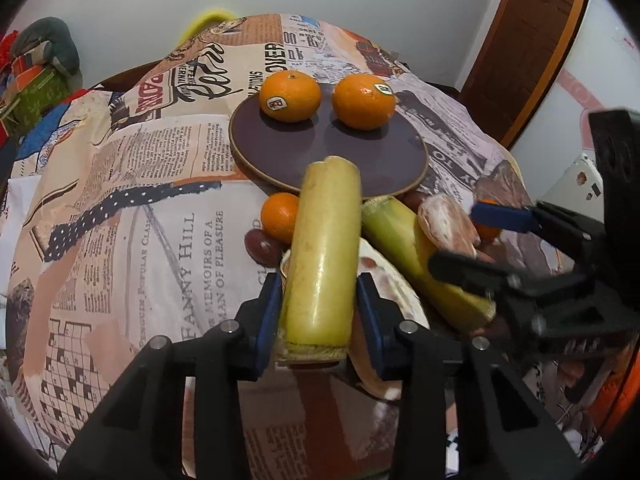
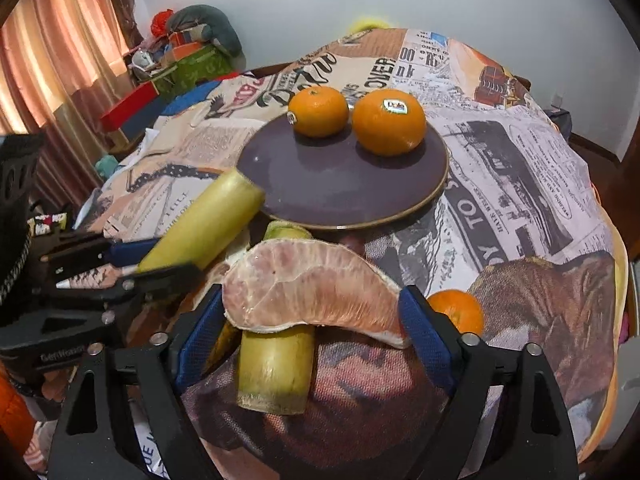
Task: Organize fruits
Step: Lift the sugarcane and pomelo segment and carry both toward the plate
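Note:
A dark purple plate (image 1: 280, 152) (image 2: 320, 184) holds two oranges (image 1: 290, 96) (image 1: 363, 101), also in the right wrist view (image 2: 319, 111) (image 2: 389, 121). My left gripper (image 1: 320, 300) is shut on a yellow-green sugarcane piece (image 1: 324, 256) (image 2: 204, 224), held above the table just before the plate. My right gripper (image 2: 312, 316) (image 1: 460, 236) is shut on a pink pomelo segment (image 2: 312, 288) (image 1: 446, 226). A second sugarcane piece (image 2: 276, 368) (image 1: 404, 236) lies below it. Small oranges (image 1: 280, 216) (image 2: 456, 310) and a dark red fruit (image 1: 262, 246) lie on the cloth.
A newspaper-print cloth (image 1: 140, 200) (image 2: 520, 184) covers the table. A pale peel or dish (image 1: 384, 280) lies under the fruit pile. Boxes and clutter (image 2: 180, 60) stand at the far left; a wooden door (image 1: 528, 40) is at the right.

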The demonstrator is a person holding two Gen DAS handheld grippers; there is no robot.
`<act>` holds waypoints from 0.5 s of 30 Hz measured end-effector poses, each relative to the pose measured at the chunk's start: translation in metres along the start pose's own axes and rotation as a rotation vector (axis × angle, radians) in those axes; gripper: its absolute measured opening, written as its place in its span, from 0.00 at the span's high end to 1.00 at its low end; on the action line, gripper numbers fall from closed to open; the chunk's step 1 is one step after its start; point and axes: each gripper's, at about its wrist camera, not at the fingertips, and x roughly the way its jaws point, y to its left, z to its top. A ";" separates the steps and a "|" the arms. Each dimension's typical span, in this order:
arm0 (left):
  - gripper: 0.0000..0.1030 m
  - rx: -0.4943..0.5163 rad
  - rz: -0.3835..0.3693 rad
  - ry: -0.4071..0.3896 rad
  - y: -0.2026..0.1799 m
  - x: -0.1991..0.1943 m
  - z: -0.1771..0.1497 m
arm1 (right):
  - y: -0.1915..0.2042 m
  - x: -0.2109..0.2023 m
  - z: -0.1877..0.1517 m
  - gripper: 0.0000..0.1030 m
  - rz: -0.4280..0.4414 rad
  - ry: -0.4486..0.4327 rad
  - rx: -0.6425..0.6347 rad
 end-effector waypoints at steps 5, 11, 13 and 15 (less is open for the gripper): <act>0.64 0.042 0.004 -0.012 -0.012 -0.007 0.003 | -0.005 -0.010 0.004 0.44 0.047 -0.044 0.029; 0.64 0.049 0.027 -0.016 -0.013 0.003 0.017 | -0.010 -0.012 0.013 0.46 0.042 -0.077 0.027; 0.64 0.045 0.028 -0.014 -0.011 0.007 0.021 | -0.011 -0.010 0.015 0.46 0.035 -0.075 0.023; 0.63 0.041 0.017 -0.013 -0.010 0.010 0.025 | -0.013 -0.005 0.017 0.46 0.031 -0.068 0.022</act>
